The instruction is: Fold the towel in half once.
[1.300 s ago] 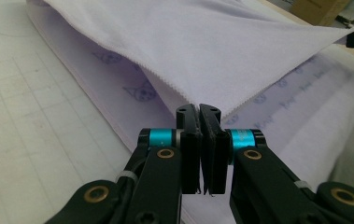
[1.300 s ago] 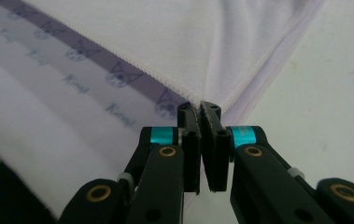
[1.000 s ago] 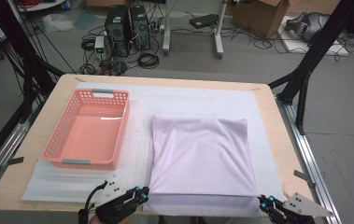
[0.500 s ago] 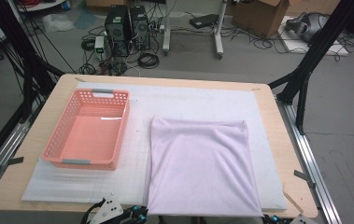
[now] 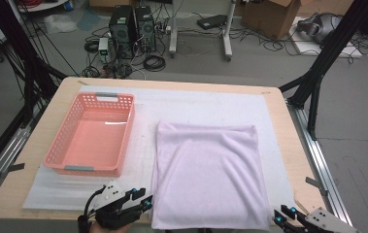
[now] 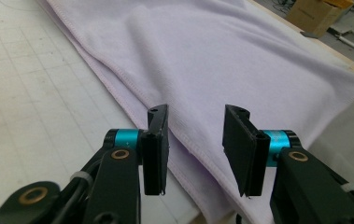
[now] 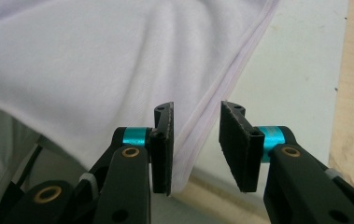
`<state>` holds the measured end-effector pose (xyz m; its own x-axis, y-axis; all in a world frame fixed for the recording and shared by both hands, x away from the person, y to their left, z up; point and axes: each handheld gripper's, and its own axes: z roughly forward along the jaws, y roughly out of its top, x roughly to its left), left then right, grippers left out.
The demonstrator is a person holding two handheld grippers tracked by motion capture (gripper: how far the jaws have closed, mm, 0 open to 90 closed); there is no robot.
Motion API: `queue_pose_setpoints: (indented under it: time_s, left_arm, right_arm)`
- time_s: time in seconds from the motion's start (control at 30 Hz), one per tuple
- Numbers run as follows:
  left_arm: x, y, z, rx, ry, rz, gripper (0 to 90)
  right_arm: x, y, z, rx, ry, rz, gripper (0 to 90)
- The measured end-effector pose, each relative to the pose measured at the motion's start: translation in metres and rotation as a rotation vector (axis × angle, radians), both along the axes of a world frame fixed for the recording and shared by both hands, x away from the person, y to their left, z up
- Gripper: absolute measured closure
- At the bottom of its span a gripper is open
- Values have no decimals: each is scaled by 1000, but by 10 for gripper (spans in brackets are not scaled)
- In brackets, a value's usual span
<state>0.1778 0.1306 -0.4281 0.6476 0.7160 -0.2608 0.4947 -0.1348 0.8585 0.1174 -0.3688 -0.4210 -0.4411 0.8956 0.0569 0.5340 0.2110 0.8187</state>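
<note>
1. The desk (image 5: 41, 160) is a pale wooden top that spreads ahead of both hand-held grippers, which sit at its near edge.
2. A white gridded mat (image 5: 206, 104) covers most of the desk; it lies under and beyond both hand-held grippers.
3. The lilac towel (image 5: 208, 174) lies folded flat on the mat, between the two hand-held grippers and stretching away from them. Its near left corner is just beside the left hand-held gripper, its near right corner just beside the right one, and the near edge hangs slightly over the front of the desk.
4. The pink basket (image 5: 94, 133) stands on the mat ahead of the left hand-held gripper and well apart from the right one, just beside the towel's left side.
5. The left hand-held gripper (image 5: 140, 201) has just been opening its jaws. In the left gripper view its pads stand apart above the towel's stitched left edge (image 6: 132, 84), with cloth showing in the gap but not pinched.
6. The right hand-held gripper (image 5: 283, 217) has likewise just been opening. In the right gripper view the towel's hemmed right edge (image 7: 240, 60) runs up between the parted jaws, untouched by either pad.
</note>
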Motion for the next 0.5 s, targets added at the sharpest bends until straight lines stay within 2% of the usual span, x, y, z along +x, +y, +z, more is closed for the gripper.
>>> queue_pose_setpoints:
  time_s: [0.23, 0.5]
  left_arm:
    - [33, -9, -2, -9, 13, 11, 588]
    - [79, -21, -6, 12, 35, 39, 538]
  right_arm:
    - [36, -5, -4, 0, 12, 10, 658]
    - [92, -13, -7, 22, 17, 1, 646]
